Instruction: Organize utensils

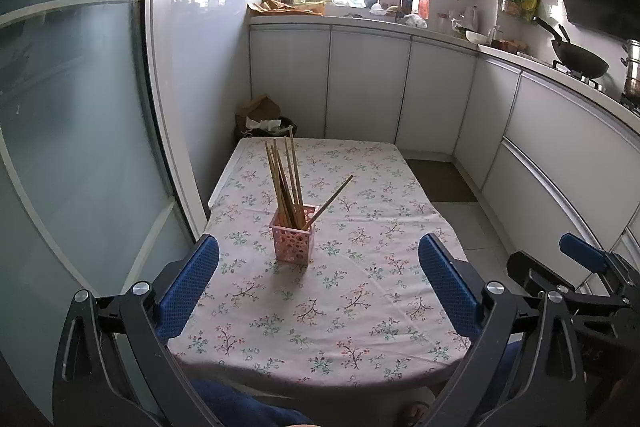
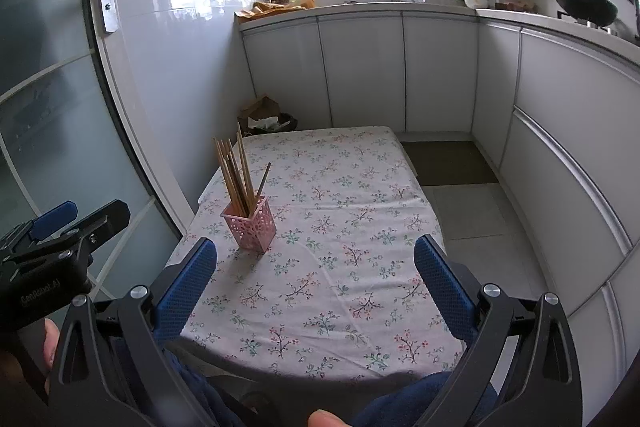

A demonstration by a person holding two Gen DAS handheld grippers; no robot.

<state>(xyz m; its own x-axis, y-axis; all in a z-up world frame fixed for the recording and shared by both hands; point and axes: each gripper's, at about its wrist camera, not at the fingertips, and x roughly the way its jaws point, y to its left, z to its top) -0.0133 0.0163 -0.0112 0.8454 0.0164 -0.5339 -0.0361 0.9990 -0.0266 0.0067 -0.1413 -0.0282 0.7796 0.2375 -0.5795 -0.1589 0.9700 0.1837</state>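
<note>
A pink perforated holder (image 1: 294,235) stands upright on the floral tablecloth (image 1: 360,307), with several wooden chopsticks (image 1: 286,183) in it; one chopstick (image 1: 330,201) leans out to the right. The holder (image 2: 250,227) and chopsticks (image 2: 236,173) also show in the right wrist view. My left gripper (image 1: 318,259) is open and empty, held back over the table's near part, in front of the holder. My right gripper (image 2: 316,259) is open and empty, to the right of the holder. Each gripper shows at the edge of the other's view.
The table (image 2: 400,147) is small, with a glass door (image 1: 80,147) on its left and white kitchen cabinets (image 1: 368,87) behind and to the right. A bin with paper (image 1: 266,123) stands past the far edge. A wok (image 1: 580,61) sits on the stove.
</note>
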